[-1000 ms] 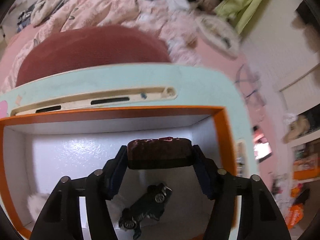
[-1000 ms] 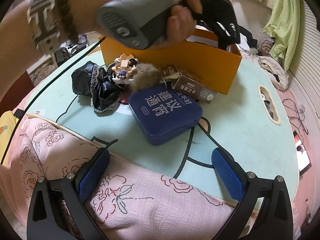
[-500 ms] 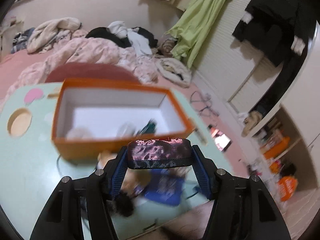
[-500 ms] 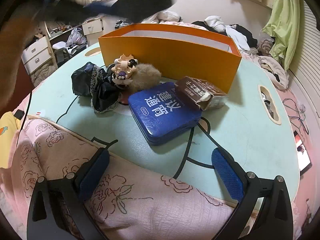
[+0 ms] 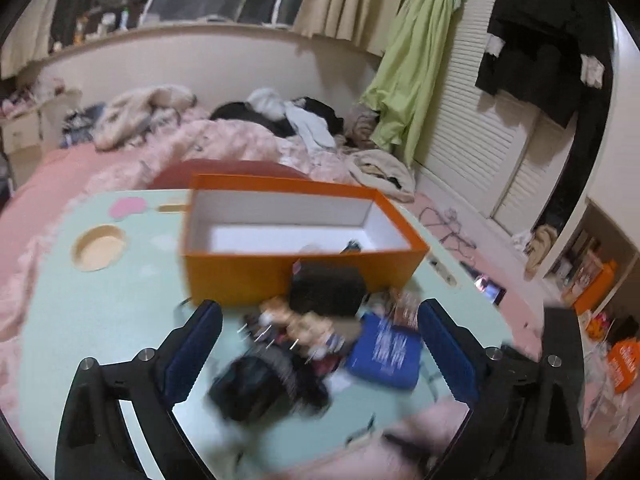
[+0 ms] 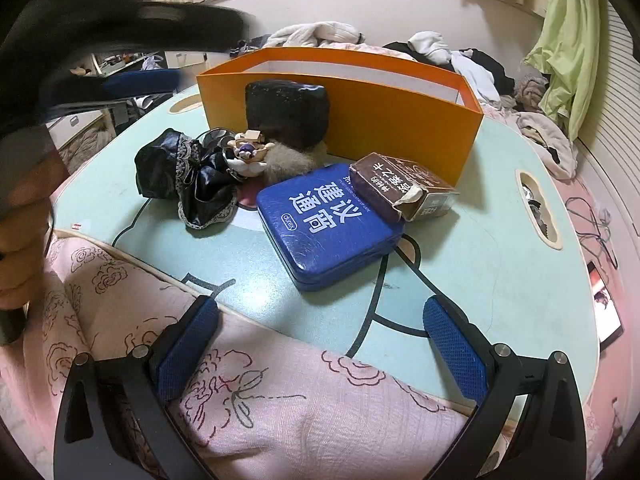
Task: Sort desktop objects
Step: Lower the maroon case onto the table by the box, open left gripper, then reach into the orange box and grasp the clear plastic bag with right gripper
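Orange box, one; blue tin, one; brown carton, one, on my table. Left tongs, right tongs: wide, empty.

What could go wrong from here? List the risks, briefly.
1. The dark block sits outside the orange box, seemingly perched on the fluffy toy; it may topple.
2. The brown carton leans on the blue tin; lifting the tin would likely tip it.
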A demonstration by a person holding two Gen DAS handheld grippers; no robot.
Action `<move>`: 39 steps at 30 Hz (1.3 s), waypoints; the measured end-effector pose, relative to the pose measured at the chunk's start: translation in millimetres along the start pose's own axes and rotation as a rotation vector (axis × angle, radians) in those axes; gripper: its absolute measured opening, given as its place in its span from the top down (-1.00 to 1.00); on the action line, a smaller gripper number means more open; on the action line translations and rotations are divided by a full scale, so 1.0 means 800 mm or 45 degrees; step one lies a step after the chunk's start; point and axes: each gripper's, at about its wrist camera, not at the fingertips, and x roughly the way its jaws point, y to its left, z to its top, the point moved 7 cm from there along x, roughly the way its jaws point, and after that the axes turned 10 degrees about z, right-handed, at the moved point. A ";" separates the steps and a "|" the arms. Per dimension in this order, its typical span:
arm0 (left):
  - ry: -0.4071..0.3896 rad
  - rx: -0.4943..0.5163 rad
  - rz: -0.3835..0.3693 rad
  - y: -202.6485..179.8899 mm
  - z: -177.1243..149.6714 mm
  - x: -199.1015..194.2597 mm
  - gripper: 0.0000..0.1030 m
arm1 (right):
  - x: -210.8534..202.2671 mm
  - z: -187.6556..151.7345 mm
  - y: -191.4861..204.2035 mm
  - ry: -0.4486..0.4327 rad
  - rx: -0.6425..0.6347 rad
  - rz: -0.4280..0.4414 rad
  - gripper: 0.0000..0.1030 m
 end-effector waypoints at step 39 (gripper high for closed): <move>0.255 0.096 0.390 0.050 -0.081 0.050 -1.00 | 0.081 0.222 -0.064 0.401 0.518 0.251 0.23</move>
